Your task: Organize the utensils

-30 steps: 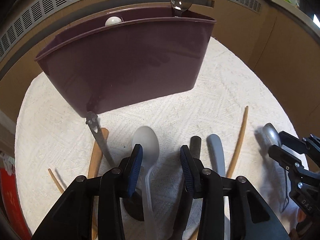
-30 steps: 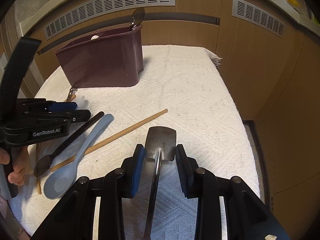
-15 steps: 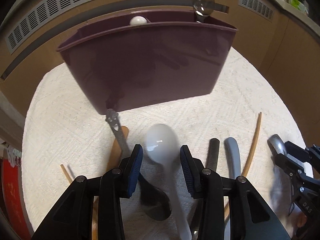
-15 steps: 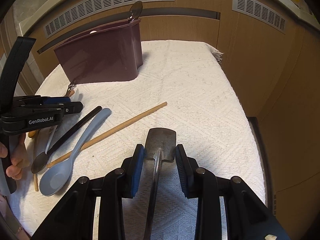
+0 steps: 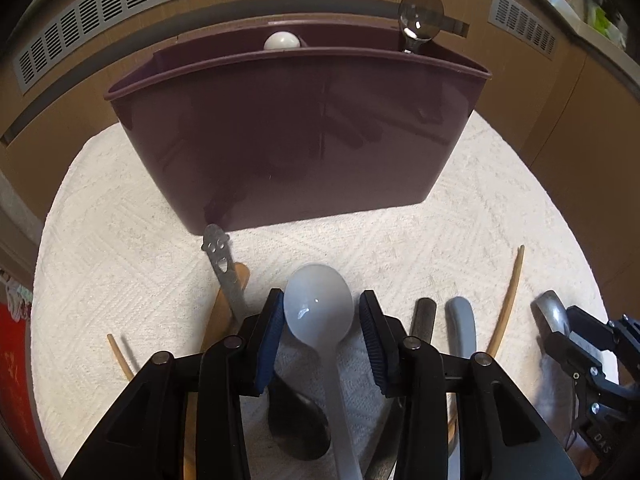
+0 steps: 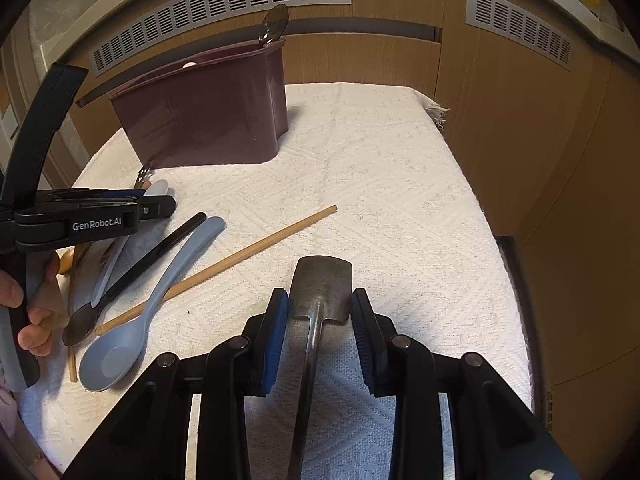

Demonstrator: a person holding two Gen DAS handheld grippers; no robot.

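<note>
So far only a small part of the sorting looks done: the maroon utensil caddy (image 5: 296, 140) on the towel-covered worktop (image 6: 380, 184) holds a metal spoon (image 5: 420, 20) and a white-tipped utensil (image 5: 281, 41), both standing upright. The left hand-held gripper (image 5: 318, 320) is closing around the bowl of a translucent white spoon (image 5: 318, 308), which seems raised off the towel. The right hand-held gripper (image 6: 320, 312) grasps a flat metal spatula (image 6: 322, 280). Left lying on the towel are a grey-blue spoon (image 6: 132, 340), a black spoon (image 6: 132, 276), wooden chopsticks (image 6: 224, 264) and a cut-out metal handle (image 5: 222, 268).
</note>
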